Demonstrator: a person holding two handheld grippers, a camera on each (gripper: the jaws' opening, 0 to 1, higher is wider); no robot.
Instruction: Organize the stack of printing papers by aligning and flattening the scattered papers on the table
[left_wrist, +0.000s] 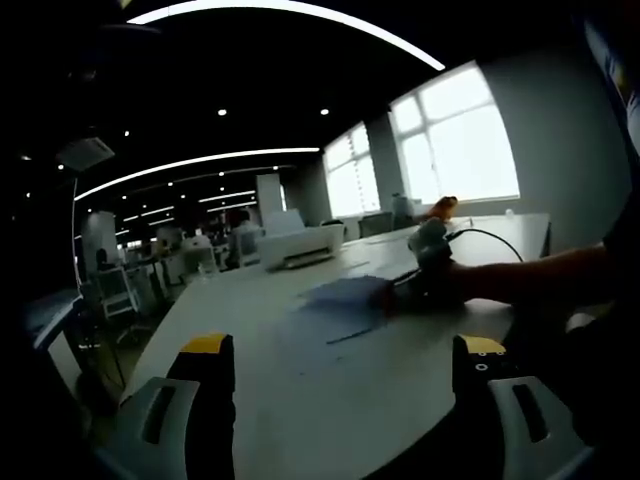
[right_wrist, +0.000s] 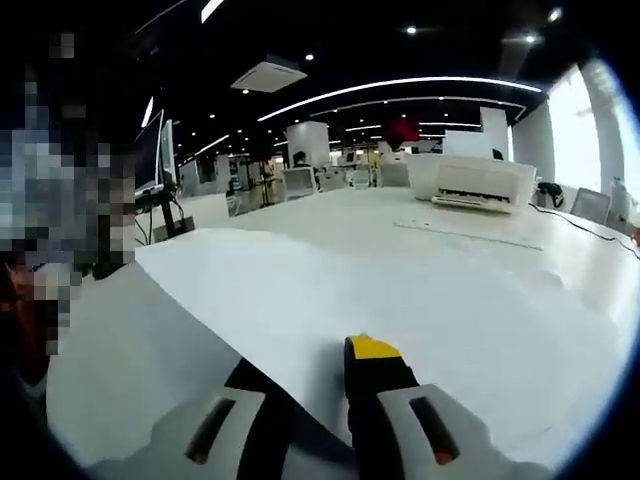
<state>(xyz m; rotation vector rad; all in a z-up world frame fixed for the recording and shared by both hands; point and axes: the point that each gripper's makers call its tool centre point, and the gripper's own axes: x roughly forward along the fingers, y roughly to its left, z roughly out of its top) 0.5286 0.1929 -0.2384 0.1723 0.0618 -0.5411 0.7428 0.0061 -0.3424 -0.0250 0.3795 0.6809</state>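
Left gripper (left_wrist: 340, 365) hovers released over the table (left_wrist: 300, 400); right gripper (left_wrist: 425, 270) is clenched on the papers (left_wrist: 340, 305), which lie near the printer (left_wrist: 298, 245).

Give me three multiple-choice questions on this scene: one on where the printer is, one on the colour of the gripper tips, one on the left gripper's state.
1. Where does the printer stand?
A. On the white table
B. On the floor
C. On a chair

2. What colour are the gripper tips?
A. Red
B. Yellow
C. Green

3. How does the left gripper stand?
A. Shut on a cable
B. Shut on a pen
C. Open, holding nothing

Answers:
1 A: the printer sits on the far part of the table.
2 B: both tips of the left gripper are yellow.
3 C: its jaws stand wide apart over bare table.
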